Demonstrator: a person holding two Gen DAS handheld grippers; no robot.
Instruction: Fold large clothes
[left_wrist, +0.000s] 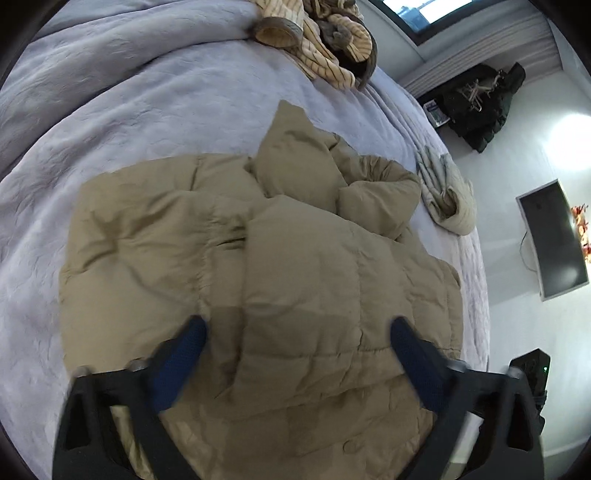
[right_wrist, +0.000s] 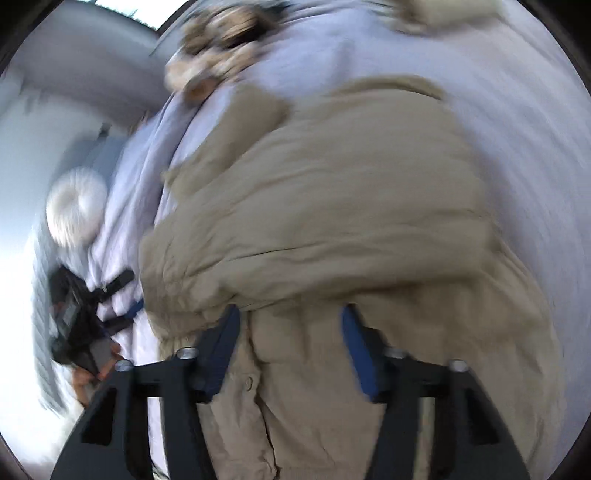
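Note:
A tan puffer jacket (left_wrist: 266, 266) lies spread and partly folded on a lavender bedspread (left_wrist: 122, 118), with a sleeve or hood bunched at its far right. My left gripper (left_wrist: 297, 328) is open above the jacket's near part, holding nothing. In the right wrist view, blurred by motion, the same jacket (right_wrist: 332, 206) fills the middle. My right gripper (right_wrist: 290, 321) is open just over the jacket's near edge by a snap button, with nothing between its fingers. The left gripper (right_wrist: 122, 295) shows at the left of that view, beside the jacket's edge.
A striped beige garment (left_wrist: 325, 48) lies heaped at the far side of the bed. A pale quilted garment (left_wrist: 447, 192) lies by the bed's right edge. Beyond the edge are a dark clothes pile (left_wrist: 480, 103), a monitor (left_wrist: 554, 240) and white floor.

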